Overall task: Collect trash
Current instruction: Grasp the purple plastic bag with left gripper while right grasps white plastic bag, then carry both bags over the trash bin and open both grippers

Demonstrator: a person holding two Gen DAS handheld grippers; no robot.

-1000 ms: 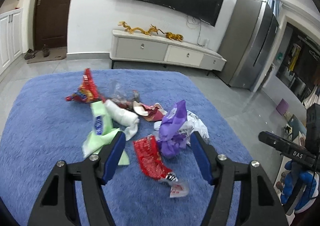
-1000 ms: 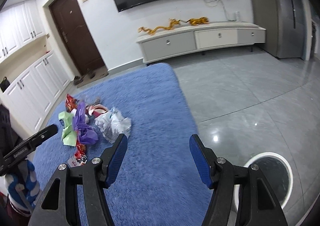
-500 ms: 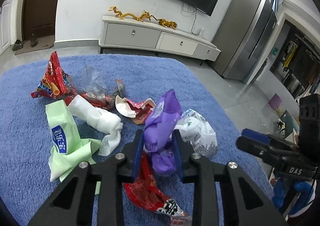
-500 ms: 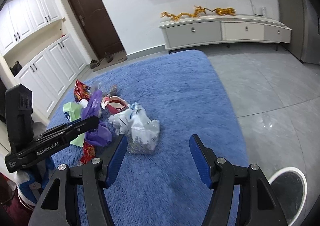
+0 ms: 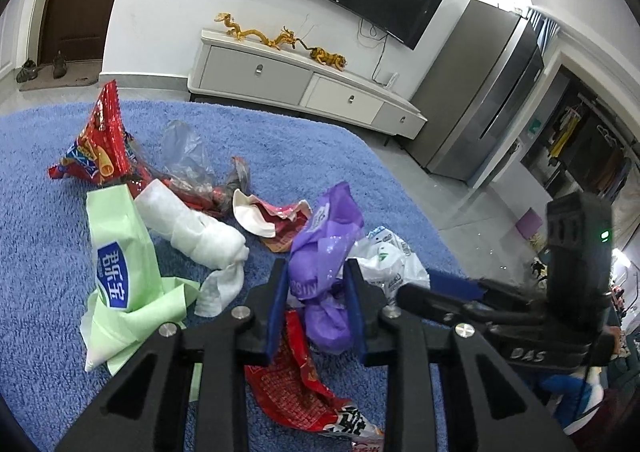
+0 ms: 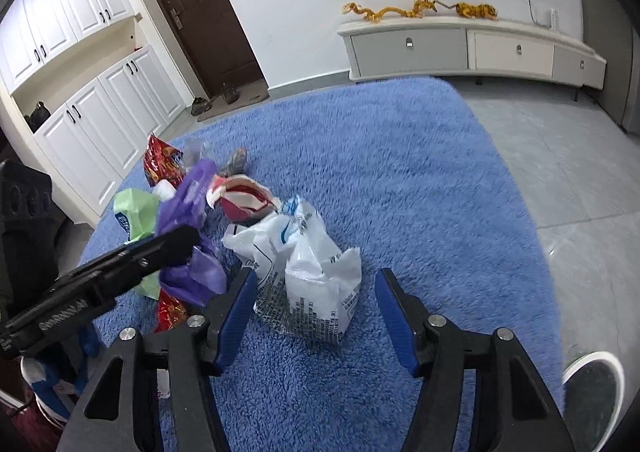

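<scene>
A pile of trash lies on a blue rug [image 5: 36, 219]. My left gripper [image 5: 316, 284] is shut on a crumpled purple wrapper [image 5: 326, 248], which also shows in the right wrist view [image 6: 188, 195]. My right gripper [image 6: 314, 294] is open, its jaws on either side of a white plastic bag [image 6: 308, 264], which also shows in the left wrist view [image 5: 386, 260]. A flat red wrapper [image 5: 296, 380] lies under the left gripper. A green tissue pack [image 5: 120, 252], a white crumpled cloth [image 5: 192, 228] and a red snack bag [image 5: 100, 139] lie to the left.
A torn red-and-white wrapper [image 5: 272, 215] and clear plastic [image 5: 184, 151] lie behind the purple wrapper. A round bin [image 6: 592, 388] stands on the grey floor at the right of the rug. A TV cabinet [image 5: 296, 79] stands by the far wall.
My left gripper closed on the purple wrapper and holds it. My right gripper moved left and forward across the rug until its open jaws straddle the white plastic bag.
</scene>
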